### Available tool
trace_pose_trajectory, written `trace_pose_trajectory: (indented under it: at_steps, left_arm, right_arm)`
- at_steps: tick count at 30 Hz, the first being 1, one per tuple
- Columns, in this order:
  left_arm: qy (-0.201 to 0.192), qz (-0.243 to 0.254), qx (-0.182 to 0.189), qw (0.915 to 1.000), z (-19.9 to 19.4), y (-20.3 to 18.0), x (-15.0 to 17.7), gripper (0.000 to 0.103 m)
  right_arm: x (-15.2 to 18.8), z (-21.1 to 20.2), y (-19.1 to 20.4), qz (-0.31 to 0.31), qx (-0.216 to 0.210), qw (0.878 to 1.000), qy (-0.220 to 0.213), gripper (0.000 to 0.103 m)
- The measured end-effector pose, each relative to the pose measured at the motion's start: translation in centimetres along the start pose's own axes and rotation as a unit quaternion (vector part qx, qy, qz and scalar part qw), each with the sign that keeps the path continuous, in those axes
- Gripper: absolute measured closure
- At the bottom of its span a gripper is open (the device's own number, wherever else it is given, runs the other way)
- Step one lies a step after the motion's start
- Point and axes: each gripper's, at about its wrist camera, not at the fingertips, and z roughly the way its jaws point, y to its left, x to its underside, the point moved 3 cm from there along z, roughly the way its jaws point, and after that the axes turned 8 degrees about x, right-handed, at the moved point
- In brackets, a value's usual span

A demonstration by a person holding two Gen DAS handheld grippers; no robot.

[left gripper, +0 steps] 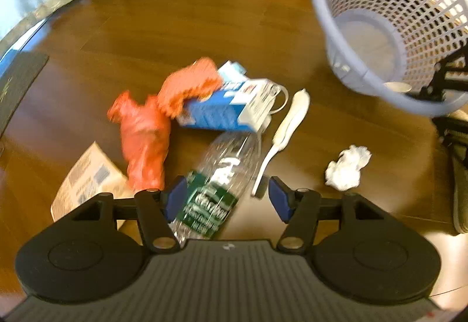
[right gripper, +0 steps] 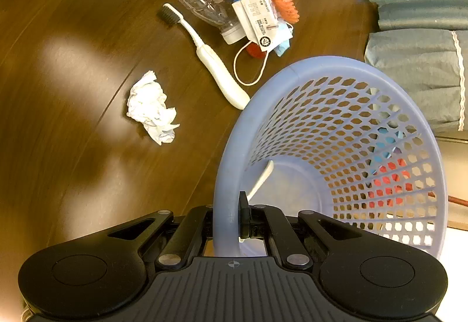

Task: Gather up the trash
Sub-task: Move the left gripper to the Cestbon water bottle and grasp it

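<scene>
Clear plastic catches the light first: a crushed water bottle (left gripper: 222, 178) with a green label lies on the dark wooden floor (left gripper: 181, 20), its lower end sitting between the blue pads of the left gripper (left gripper: 227, 199). Those pads stand spread wide, one near each side of the bottle, neither pressing it that I can make out. Leaning on the bottle's neck end is a blue and white carton (left gripper: 225, 105), with an orange plastic bag (left gripper: 146, 131) draped over and beside it. A white toothbrush (left gripper: 280, 134) lies just beside the bottle, a crumpled tissue (left gripper: 348, 167) sits further out, and a printed paper (left gripper: 87, 178) rests near the left finger.

To take the bottle cleanly, I would close across the labelled middle, where the body looks firmest, and lift straight so the carton slides off rather than dragging along.

Over to the side, the right gripper (right gripper: 231, 219) is pinched tight on the rim of a lavender mesh basket (right gripper: 345, 128), holding it tilted with its mouth turned toward the pile. Something pale, perhaps a spoon (right gripper: 260, 178), lies inside. Tipping the basket lower would shorten the carry.
</scene>
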Motion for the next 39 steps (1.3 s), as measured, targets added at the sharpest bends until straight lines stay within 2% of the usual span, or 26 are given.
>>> trace_pose_trajectory:
  at_steps: [8,20,27,29,32,36,39]
  left_arm:
    - [-0.02,-0.021,-0.017,0.9994,0.8,1.5,2.8,0.037]
    - [-0.007,0.046,-0.029,0.9985,2.6,3.5,5.1,0.023]
    - [0.023,0.048,-0.012,0.9985,4.7,4.8,5.6,0.024]
    - [0.031,0.035,-0.006,0.9989,4.7,4.9,5.8,0.031]
    - [0.035,0.021,0.001,0.9991,4.5,4.5,6.0,0.033]
    - [0.04,0.03,0.004,0.9987,4.8,3.7,6.1,0.034]
    - [0.039,0.046,0.005,0.9982,5.2,3.3,5.8,0.03]
  right_arm:
    - [-0.4,0.0,-0.7,0.02,-0.004,1.0,0.005,0.103]
    - [-0.9,0.0,-0.7,0.02,-0.005,1.0,0.001,0.103]
    - [-1.0,0.1,-0.9,0.023,-0.006,1.0,0.0,0.103]
    - [-1.0,0.2,-1.0,0.025,-0.006,1.0,0.001,0.103]
    - [-1.2,0.3,-1.1,0.026,-0.006,1.0,0.002,0.103]
    - [-1.3,0.3,-1.2,0.03,-0.006,1.0,0.003,0.103]
    - [-1.2,0.3,-1.1,0.028,-0.006,1.0,0.002,0.103]
